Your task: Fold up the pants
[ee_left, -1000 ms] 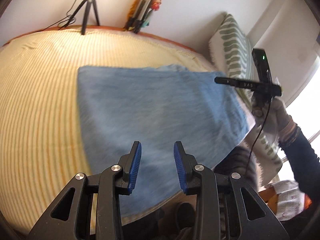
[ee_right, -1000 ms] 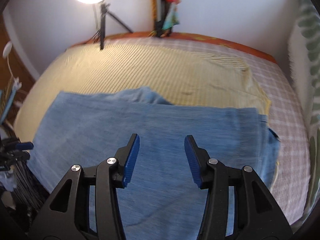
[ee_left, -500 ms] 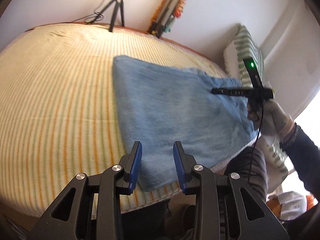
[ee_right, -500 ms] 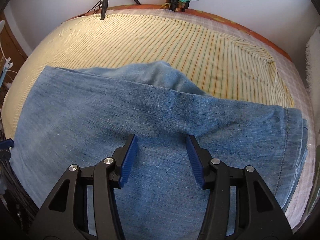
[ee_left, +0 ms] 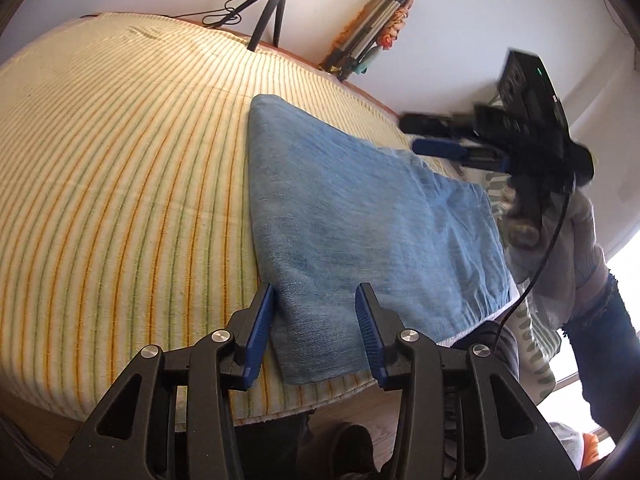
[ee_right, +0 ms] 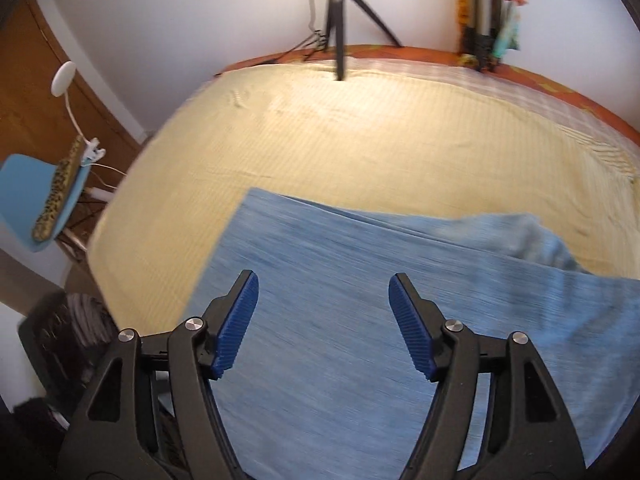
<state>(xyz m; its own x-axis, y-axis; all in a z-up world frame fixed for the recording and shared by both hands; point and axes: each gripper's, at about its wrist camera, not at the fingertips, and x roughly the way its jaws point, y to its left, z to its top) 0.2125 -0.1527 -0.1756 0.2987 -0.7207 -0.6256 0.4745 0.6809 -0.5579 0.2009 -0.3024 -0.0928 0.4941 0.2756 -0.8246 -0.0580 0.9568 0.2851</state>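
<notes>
Here, on the bed:
Bed: a yellow striped sheet (ee_left: 120, 184) covers the mattress; it carries only the pants and a black tripod (ee_right: 340, 20) at the far edge.
Pants: the blue jeans (ee_left: 360, 232) lie folded into a flat, long rectangle on the sheet, near the bed's front edge; one rumpled layer (ee_right: 520, 236) peeks out from under the top fold on the far side.
Left gripper: the left gripper (ee_left: 316, 316) hangs low over the near corner of the jeans, pointing down at a slant; its blue pads (ee_left: 262, 320) straddle that corner's edge, one over the sheet, one over the denim. The jaws have just been opening and stand apart, pressing on nothing.
Right gripper: the right gripper (ee_right: 324, 320) is over the middle of the jeans, tilted steeply down. Its jaws have just been opening too and gape wide, with only denim seen below them, not pinched.
Right hand: seen from the left camera, a gloved hand (ee_left: 560, 240) with a dark sleeve holds that tool above the far end of the jeans, blurred.
Room side: a blue chair (ee_right: 36, 200) stands beside the bed, with a leopard-print item (ee_right: 60, 192) lying on it.
</notes>
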